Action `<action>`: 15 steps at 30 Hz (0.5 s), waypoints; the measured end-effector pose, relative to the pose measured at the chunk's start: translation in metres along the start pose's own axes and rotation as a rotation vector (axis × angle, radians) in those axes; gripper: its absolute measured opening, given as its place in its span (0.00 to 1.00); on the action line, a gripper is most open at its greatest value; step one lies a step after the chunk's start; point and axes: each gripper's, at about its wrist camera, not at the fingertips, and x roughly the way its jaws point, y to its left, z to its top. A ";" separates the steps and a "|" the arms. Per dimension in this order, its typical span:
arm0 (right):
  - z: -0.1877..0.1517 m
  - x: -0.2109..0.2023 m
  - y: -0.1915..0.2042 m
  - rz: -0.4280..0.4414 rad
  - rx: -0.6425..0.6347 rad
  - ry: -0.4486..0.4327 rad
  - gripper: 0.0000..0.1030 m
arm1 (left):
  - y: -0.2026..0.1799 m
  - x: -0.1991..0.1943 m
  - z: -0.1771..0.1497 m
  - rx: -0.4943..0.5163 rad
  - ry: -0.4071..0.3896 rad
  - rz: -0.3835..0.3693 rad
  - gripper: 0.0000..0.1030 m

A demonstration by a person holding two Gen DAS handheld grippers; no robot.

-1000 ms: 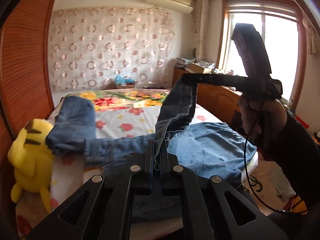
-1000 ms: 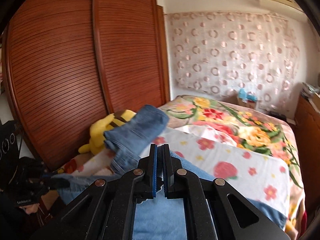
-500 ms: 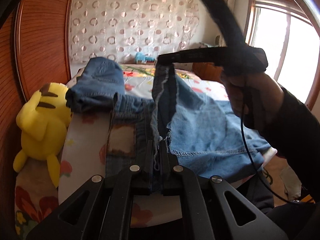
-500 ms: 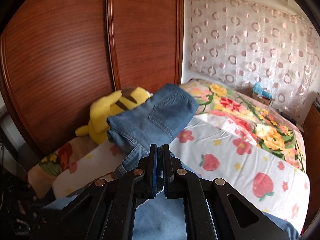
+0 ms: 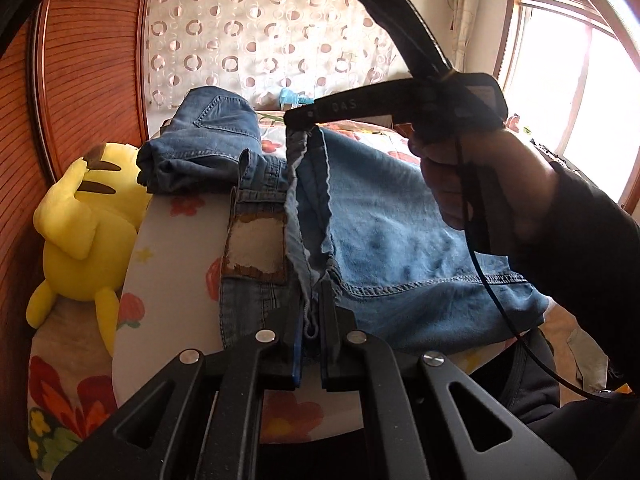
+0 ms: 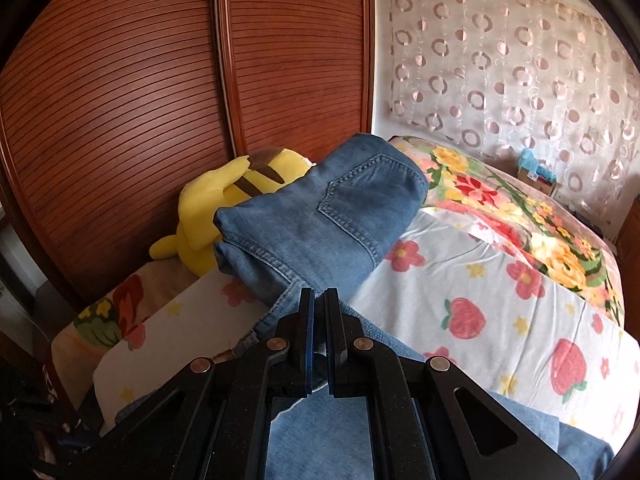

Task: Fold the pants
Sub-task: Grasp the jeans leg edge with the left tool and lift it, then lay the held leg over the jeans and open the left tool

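The jeans [image 5: 384, 240] are clenched along one edge by both the left gripper [image 5: 310, 320] and right gripper [image 5: 298, 118], so that edge is held taut for folding.

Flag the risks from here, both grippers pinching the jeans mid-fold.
1. The left hand-held gripper pinches only a thin seam edge of the jeans; it could slip out.
2. The right hand-held gripper holds a similarly narrow edge, so the raised flap may drop unevenly.
3. The folded jeans sit close by, touching the yellow plush toy; dragging denim could topple them.
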 end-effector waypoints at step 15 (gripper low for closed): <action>-0.016 -0.034 -0.025 -0.061 0.037 -0.036 0.39 | 0.003 -0.006 0.006 -0.010 -0.032 0.016 0.53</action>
